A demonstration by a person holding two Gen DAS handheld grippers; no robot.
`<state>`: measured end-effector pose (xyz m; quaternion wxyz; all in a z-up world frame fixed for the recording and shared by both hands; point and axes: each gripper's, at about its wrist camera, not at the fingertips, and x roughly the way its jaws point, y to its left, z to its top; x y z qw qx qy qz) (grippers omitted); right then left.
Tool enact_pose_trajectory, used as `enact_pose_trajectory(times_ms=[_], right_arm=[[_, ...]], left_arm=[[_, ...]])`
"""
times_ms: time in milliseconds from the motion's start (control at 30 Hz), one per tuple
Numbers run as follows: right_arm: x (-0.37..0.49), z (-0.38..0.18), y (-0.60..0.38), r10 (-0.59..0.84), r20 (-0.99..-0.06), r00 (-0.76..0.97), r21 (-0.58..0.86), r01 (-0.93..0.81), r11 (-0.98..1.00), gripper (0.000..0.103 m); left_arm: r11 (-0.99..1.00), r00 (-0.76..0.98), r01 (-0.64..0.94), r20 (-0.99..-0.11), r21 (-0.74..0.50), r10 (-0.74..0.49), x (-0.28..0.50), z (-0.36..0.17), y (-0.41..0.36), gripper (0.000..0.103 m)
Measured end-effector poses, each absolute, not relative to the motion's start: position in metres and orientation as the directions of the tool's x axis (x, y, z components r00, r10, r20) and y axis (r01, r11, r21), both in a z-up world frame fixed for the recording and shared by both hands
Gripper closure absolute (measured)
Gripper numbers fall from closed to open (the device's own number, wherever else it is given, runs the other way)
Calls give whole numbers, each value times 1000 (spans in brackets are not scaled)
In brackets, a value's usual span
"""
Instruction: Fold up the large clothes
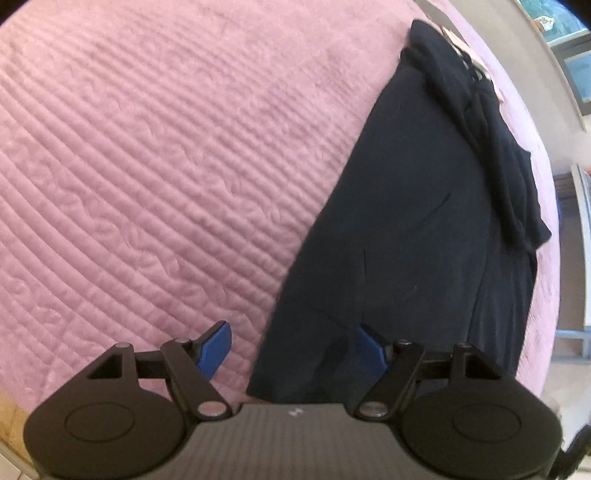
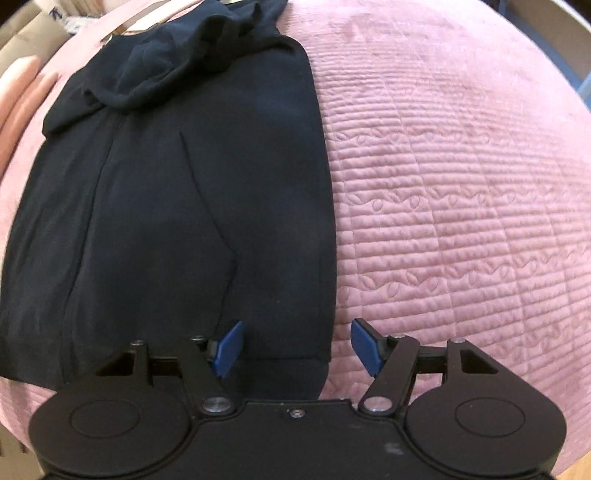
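Observation:
A dark navy garment (image 1: 417, 221) lies flat on a pink quilted bedspread (image 1: 166, 166), folded lengthwise, with bunched cloth along its far side. My left gripper (image 1: 295, 345) is open, its blue fingers either side of the garment's near left corner. In the right wrist view the same garment (image 2: 184, 203) fills the left half, on the bedspread (image 2: 461, 184). My right gripper (image 2: 297, 343) is open, its jaws straddling the garment's near right corner and hem. Neither holds cloth.
The bedspread spreads wide to the left of the garment in the left wrist view and to the right in the right wrist view. A grey wall and window frame (image 1: 569, 55) stand beyond the bed. Cardboard boxes (image 2: 33, 33) sit at the far left.

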<state>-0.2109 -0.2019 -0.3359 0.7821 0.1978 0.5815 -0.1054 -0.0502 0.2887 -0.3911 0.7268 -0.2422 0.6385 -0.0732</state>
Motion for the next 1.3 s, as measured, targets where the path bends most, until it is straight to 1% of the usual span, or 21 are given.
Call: enact_pose_trajectory(times_ms=[67, 133, 267, 333, 400, 467, 500, 533, 567, 600, 633, 667, 700, 733, 800, 867, 933, 1000, 1133, 1233, 1300], right_arm=[[-211, -340, -203, 96, -951, 293, 213, 402, 890, 26], [-212, -343, -201, 91, -955, 283, 205, 405, 891, 26], [-215, -350, -199, 111, -960, 258, 213, 412, 886, 26], [-218, -352, -199, 129, -959, 251, 227, 417, 880, 25], [-222, -354, -199, 154, -959, 239, 247, 431, 868, 24], [-225, -356, -200, 193, -953, 231, 280, 444, 851, 27], [-227, -357, -200, 212, -950, 228, 295, 445, 845, 33], [-228, -357, -199, 229, -946, 228, 311, 446, 839, 46], [-229, -357, -202, 255, -938, 236, 338, 449, 827, 56], [-229, -358, -203, 287, -926, 247, 372, 456, 809, 74], [-228, -358, -204, 312, -914, 259, 401, 461, 792, 83], [-225, -357, -203, 317, -909, 272, 412, 458, 788, 84], [-222, -354, -202, 315, -908, 278, 412, 449, 793, 86], [-220, -351, -203, 316, -904, 288, 418, 441, 794, 87], [-215, -341, -206, 322, -892, 317, 438, 435, 787, 87], [-212, -324, -215, 331, -871, 363, 472, 431, 769, 88], [-198, -306, -221, 329, -849, 414, 497, 411, 765, 88], [-178, -285, -226, 302, -827, 474, 499, 372, 783, 88], [-130, -262, -248, 242, -783, 573, 492, 331, 805, 88], [-81, -255, -263, 179, -742, 646, 462, 300, 835, 88], [-54, -255, -272, 138, -715, 685, 446, 295, 845, 88]], left_arm=[[866, 177, -183, -882, -465, -436, -53, -395, 289, 25], [867, 174, -165, -879, -470, -444, -53, -399, 288, 24], [861, 168, -173, -875, -479, -453, -50, -401, 292, 22], [843, 188, -206, -866, -497, -464, -51, -403, 292, 15], [853, 193, -198, -873, -482, -448, -49, -405, 288, 15], [882, 187, -164, -892, -442, -412, -49, -402, 280, 18], [900, 183, -138, -903, -414, -388, -48, -401, 274, 23], [916, 179, -112, -914, -386, -363, -47, -400, 269, 32], [931, 179, -82, -924, -355, -337, -47, -398, 265, 38], [940, 181, -63, -930, -335, -319, -46, -398, 264, 47], [945, 181, -50, -933, -324, -311, -45, -398, 263, 58], [939, 183, -53, -928, -339, -324, -43, -397, 266, 68], [927, 183, -63, -918, -369, -353, -41, -396, 269, 94], [907, 179, -80, -901, -413, -395, -38, -394, 273, 96], [887, 198, -94, -882, -452, -428, -30, -387, 279, 97], [839, 235, -120, -837, -530, -495, -18, -375, 284, 97], [798, 280, -103, -787, -593, -549, -2, -358, 283, 97], [781, 324, -47, -749, -623, -579, 19, -337, 275, 97], [763, 399, 80, -681, -641, -614, 75, -306, 252, 97], [799, 466, 173, -667, -576, -581, 118, -292, 227, 97], [800, 517, 199, -633, -566, -576, 151, -288, 215, 96]])
